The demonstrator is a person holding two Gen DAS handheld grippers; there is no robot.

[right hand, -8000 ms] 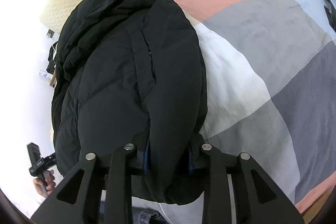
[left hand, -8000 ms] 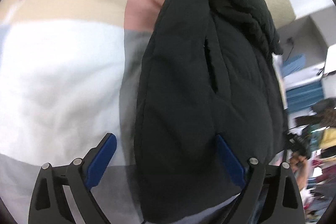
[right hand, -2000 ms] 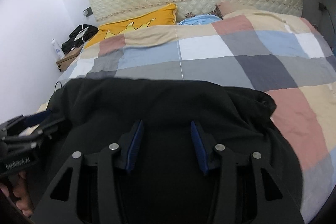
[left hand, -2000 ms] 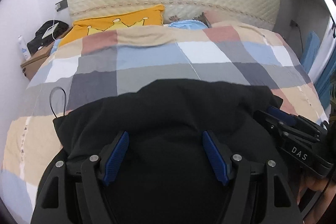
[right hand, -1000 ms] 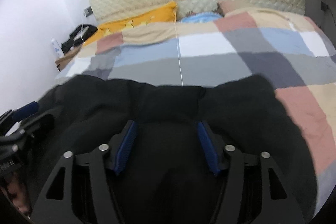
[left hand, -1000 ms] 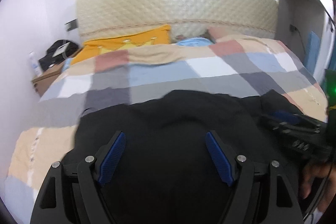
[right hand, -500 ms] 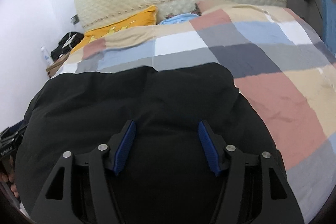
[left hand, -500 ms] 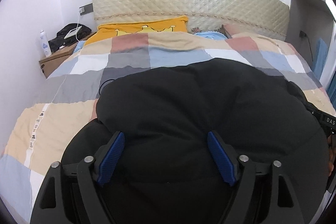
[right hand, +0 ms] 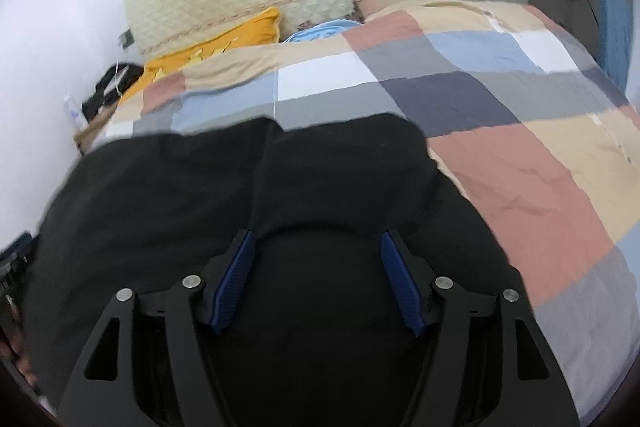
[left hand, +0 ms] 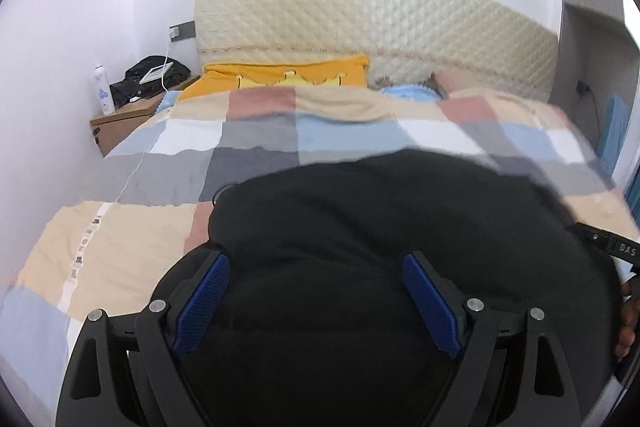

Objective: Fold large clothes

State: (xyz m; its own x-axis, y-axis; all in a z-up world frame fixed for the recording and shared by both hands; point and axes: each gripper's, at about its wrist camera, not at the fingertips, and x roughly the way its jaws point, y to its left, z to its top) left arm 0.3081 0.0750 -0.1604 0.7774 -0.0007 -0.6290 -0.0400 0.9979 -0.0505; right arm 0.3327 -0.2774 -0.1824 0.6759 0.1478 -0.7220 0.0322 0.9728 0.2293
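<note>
A black puffy jacket [left hand: 380, 227] lies bunched on the near part of a bed with a checked quilt [left hand: 248, 143]. My left gripper [left hand: 316, 263] is open, its blue pads wide apart over the jacket's near bulge. In the right wrist view the same jacket [right hand: 240, 179] fills the lower half. My right gripper [right hand: 316, 243] is open too, its pads on either side of a fold of the black fabric. I cannot tell whether either gripper touches the cloth. The right gripper's body shows at the right edge of the left wrist view [left hand: 616, 247].
A quilted cream headboard [left hand: 360, 19] stands at the far end. A yellow pillow [left hand: 280, 75] and a blue pillow [left hand: 408, 93] lie below it. A wooden nightstand [left hand: 124, 115] with a black bag and a bottle stands at the left. The quilt [right hand: 520, 155] lies bare to the right.
Both grippers have risen and tilted up a little; more wall and headboard show. The jacket sits lower in both views. Both grippers stay open.
</note>
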